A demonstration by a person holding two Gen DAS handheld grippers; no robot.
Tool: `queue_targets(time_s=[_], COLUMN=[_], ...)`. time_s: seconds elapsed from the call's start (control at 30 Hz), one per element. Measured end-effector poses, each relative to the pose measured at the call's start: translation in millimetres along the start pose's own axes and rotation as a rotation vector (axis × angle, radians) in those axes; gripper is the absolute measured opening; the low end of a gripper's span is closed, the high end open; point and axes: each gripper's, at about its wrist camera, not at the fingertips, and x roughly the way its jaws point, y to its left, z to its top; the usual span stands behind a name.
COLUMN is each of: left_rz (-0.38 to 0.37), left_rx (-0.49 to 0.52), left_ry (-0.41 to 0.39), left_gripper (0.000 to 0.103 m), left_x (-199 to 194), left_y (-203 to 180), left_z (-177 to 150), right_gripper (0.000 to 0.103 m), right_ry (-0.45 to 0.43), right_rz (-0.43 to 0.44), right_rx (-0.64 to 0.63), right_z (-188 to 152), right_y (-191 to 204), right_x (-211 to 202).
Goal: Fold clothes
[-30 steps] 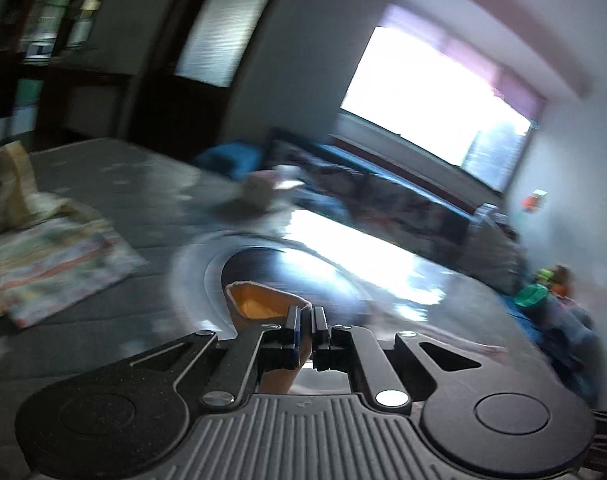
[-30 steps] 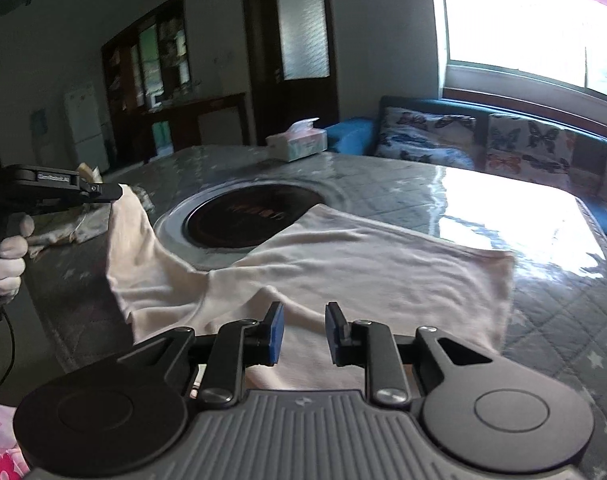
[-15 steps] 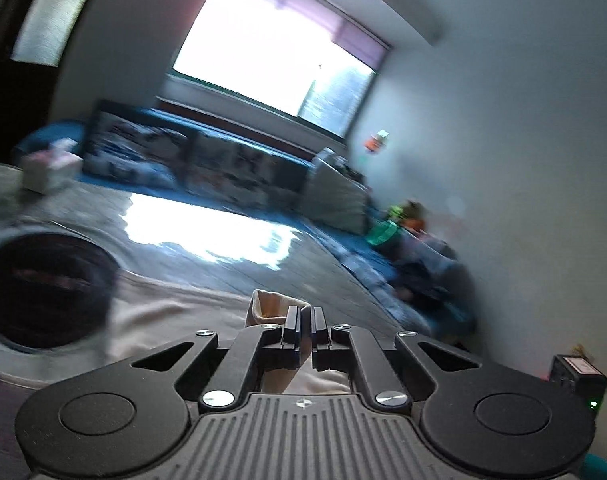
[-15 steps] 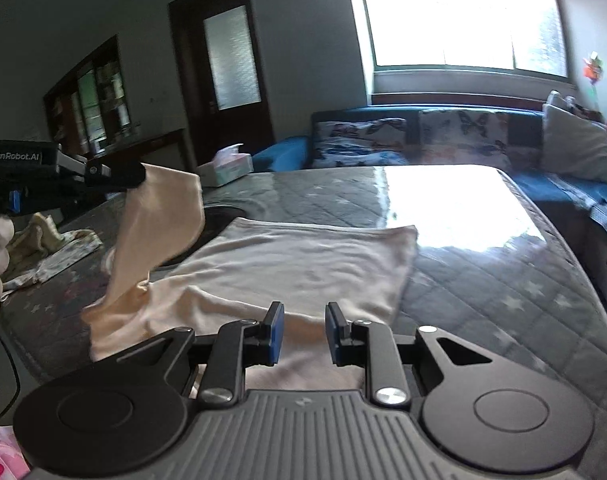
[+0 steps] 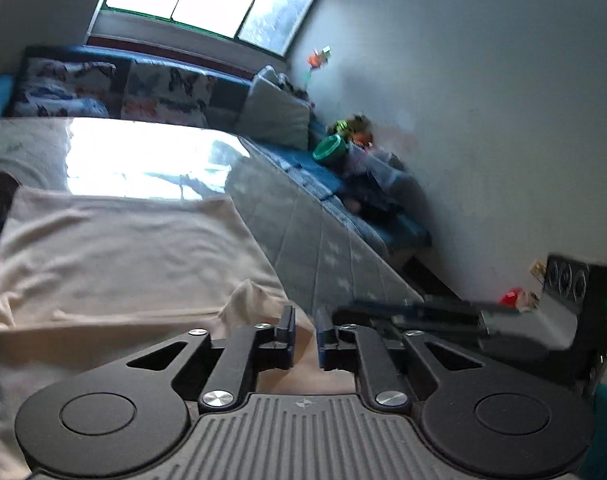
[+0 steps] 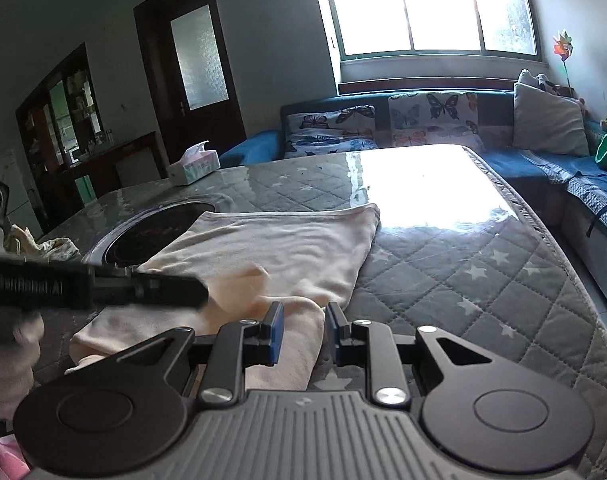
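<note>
A cream garment [image 6: 271,248] lies spread on the quilted grey table [image 6: 483,280], its left part folded over onto itself. It also shows in the left wrist view [image 5: 123,256]. My left gripper [image 5: 303,334] is open just above the garment's near right corner, with a raised fold of cloth [image 5: 247,300] just ahead of its left finger. In the right wrist view the left gripper [image 6: 201,294] reaches in from the left over the garment. My right gripper [image 6: 303,332] is open and empty above the garment's near edge.
A round dark hob [image 6: 151,232] is set into the table, partly under the garment. A tissue box [image 6: 193,164] stands at the far left. A patterned cloth pile [image 6: 39,246] lies at the left edge. A blue sofa with cushions [image 6: 423,120] runs behind and along the right.
My left gripper carried the garment's corner across to the right, lowered it onto the garment and opened, letting go. My right gripper stayed open and swung right.
</note>
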Motion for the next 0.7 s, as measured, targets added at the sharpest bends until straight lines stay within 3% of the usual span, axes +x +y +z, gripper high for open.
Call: queue_targets(time_s=[0.17,0.23,0.5,0.7], left_rz=[0.022,0.069,0.274,0.320], left_rx=[0.019,0.023,-0.046,-0.068], left_ry=[-0.005,-0.019,-0.014,0.007], left_gripper=[0.016,0.023,0.026,0.023], left_x=[-19.1,-34.2,-78.7,-84.6], left_y=[18.0,29.5,87.3,104.1], left_z=[-8.4,-12.2,-31.5,-46.8], right_gripper=[0.022,0.022,0.027,0.029], right_ry=[0.018,0.029,0.107,0.143], right_rz=[0.015,0.024,0.051,0.055], right_rx=[-0.014,-0.021,-0.026,-0.050], right_z=[1.8,2.2,-3.9,-5.6], right_y=[5.9,9.5,17.3,24.4], right_x=[8.0,12.5,38.4,45.4])
